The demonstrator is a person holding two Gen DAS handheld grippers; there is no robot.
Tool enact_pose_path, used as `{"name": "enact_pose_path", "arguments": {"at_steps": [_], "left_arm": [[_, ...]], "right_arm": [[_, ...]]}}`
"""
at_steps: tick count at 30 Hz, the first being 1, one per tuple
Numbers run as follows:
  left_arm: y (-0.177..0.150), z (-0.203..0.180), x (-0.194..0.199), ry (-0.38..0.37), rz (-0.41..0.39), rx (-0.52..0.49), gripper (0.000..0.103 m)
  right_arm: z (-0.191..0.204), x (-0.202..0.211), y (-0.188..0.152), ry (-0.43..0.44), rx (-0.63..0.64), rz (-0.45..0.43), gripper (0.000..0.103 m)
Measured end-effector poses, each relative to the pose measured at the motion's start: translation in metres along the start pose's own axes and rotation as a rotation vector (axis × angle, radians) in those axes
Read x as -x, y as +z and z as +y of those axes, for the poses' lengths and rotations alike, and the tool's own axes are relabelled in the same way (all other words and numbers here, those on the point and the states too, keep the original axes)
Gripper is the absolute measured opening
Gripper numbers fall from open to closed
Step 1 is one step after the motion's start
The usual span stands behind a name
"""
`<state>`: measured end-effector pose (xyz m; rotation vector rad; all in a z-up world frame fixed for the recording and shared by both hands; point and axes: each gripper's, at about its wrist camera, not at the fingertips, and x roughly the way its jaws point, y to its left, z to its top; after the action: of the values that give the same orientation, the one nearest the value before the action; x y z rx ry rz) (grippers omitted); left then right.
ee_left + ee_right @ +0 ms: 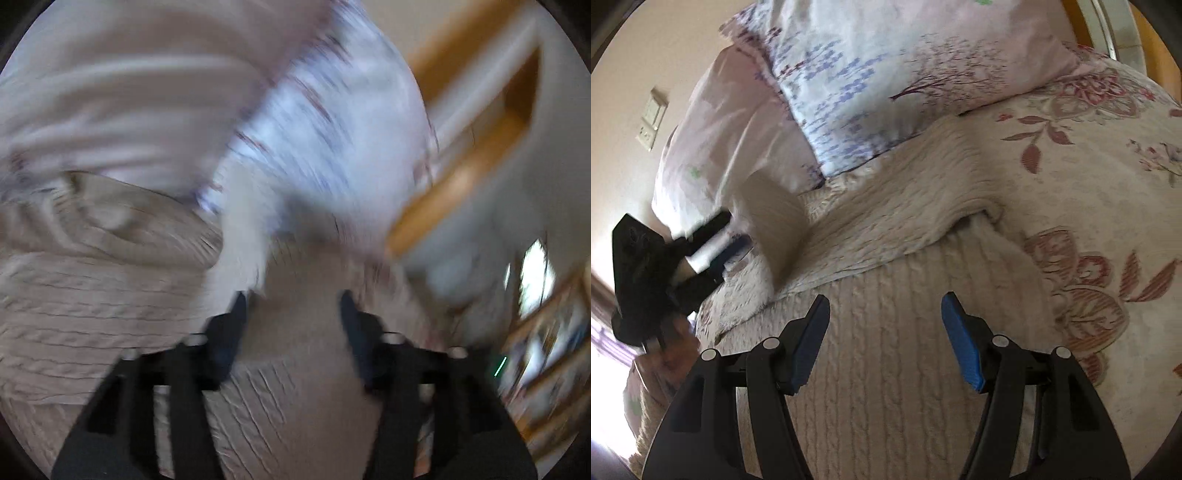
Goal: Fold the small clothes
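left wrist view: the picture is badly smeared by blur. the left tool (293,299) sits low in the middle with its two dark fingers (236,325) spread apart and nothing between them. under and ahead of the fingers lies a cream cable-knit sweater (92,302), the task's garment, filling the lower left of the view. a pale strip of the same knit stands up just beyond the left finger. past the sweater rises a floral pillow (325,122) with blue and purple print, and beside it on the left a pale pink pillow (122,74). right of the floral pillow runs a wooden headboard (454,184), too blurred to read further.

right wrist view: the right tool (886,299) hangs over the sweater (894,369), its blue-padded fingers (960,343) wide apart and holding nothing. the sweater lies spread on the bed, its cable ribs running away from the tool toward the floral pillow (886,74). one sleeve is folded across the body, near the pillow's lower edge. left of the sweater, the left tool (735,236) is at the garment's edge, where a blurred flap of knit stands lifted; whether it pinches that flap i cannot tell from here. the pink pillow (713,129) lies left of the floral pillow. right of the sweater spreads a flowered bedspread (1108,184) with reddish leaves and blooms. a wall switch plate (652,118) sits left of the pink pillow.
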<state>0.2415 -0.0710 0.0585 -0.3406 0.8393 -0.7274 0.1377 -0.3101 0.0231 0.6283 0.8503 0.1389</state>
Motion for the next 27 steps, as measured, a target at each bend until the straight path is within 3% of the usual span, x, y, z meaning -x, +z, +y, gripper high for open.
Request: {"name": "enact_pose_path", "arguments": {"at_steps": [3, 7, 11, 15, 18, 20, 21, 23, 27], "left_arm": [[-0.018, -0.011, 0.005, 0.029, 0.032, -0.102, 0.071], [-0.029, 0.010, 0.048, 0.115, 0.008, -0.106, 0.072], [-0.053, 0.053, 0.113, 0.332, -0.059, -0.063, 0.072], [-0.082, 0.086, 0.158, 0.492, -0.075, -0.002, 0.071], [-0.103, 0.106, 0.176, 0.523, -0.057, 0.053, 0.071], [-0.116, 0.117, 0.183, 0.527, -0.038, 0.084, 0.071], [-0.120, 0.119, 0.185, 0.525, -0.033, 0.090, 0.071], [-0.126, 0.122, 0.181, 0.517, -0.021, 0.094, 0.071], [-0.129, 0.121, 0.177, 0.506, -0.023, 0.092, 0.070]], "right_arm": [[0.000, 0.006, 0.007, 0.000, 0.005, -0.012, 0.064], [0.012, 0.001, 0.024, 0.063, 0.029, 0.009, 0.059], [0.023, -0.020, 0.040, 0.054, 0.046, 0.067, 0.052], [0.023, -0.049, 0.053, -0.012, 0.044, 0.114, 0.047], [0.020, -0.065, 0.050, -0.022, 0.029, 0.153, 0.042], [0.022, -0.070, 0.047, -0.043, 0.044, 0.149, 0.026], [0.025, -0.071, 0.046, -0.047, 0.069, 0.146, 0.012], [0.033, -0.070, 0.046, -0.054, 0.110, 0.125, 0.009], [0.056, -0.040, 0.060, -0.052, 0.187, -0.051, 0.009]]}}
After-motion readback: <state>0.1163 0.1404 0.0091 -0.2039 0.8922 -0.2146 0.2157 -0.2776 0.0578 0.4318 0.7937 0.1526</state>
